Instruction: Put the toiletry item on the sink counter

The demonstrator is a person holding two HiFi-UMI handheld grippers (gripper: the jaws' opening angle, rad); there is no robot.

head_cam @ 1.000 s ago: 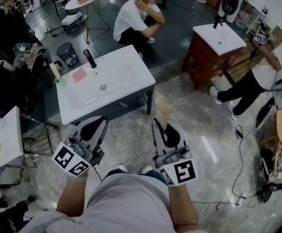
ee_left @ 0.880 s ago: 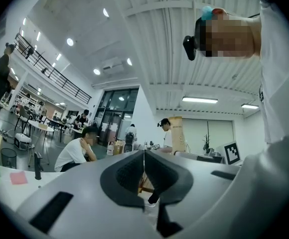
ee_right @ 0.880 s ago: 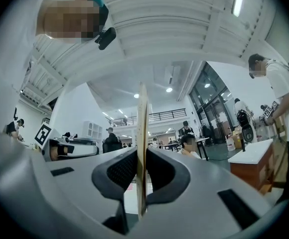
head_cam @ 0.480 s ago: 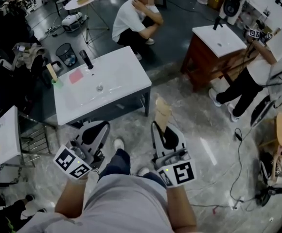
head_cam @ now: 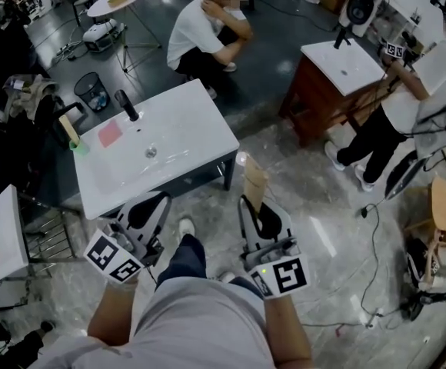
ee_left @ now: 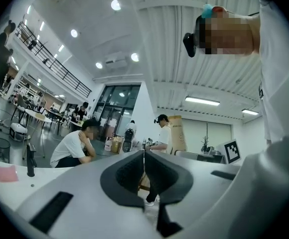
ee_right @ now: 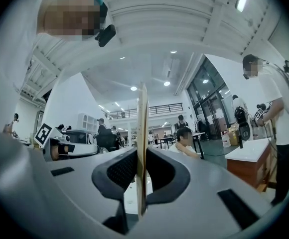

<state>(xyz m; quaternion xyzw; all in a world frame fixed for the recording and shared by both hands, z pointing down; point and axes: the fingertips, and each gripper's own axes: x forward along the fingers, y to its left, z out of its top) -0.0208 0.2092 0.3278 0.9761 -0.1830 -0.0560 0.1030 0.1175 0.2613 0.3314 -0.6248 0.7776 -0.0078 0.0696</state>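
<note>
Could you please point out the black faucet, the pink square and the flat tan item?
black faucet (head_cam: 126,105), head view, mid-stem.
pink square (head_cam: 109,134), head view, its centre.
flat tan item (head_cam: 254,181), head view, broad face.

No legible writing, numbers or brands in any view.
Only wordless black-and-white square markers show: on the left tongs' (head_cam: 149,206) cube (head_cam: 114,257), on the right tongs' (head_cam: 258,208) cube (head_cam: 283,275), and a far small tag (head_cam: 393,50).
</note>
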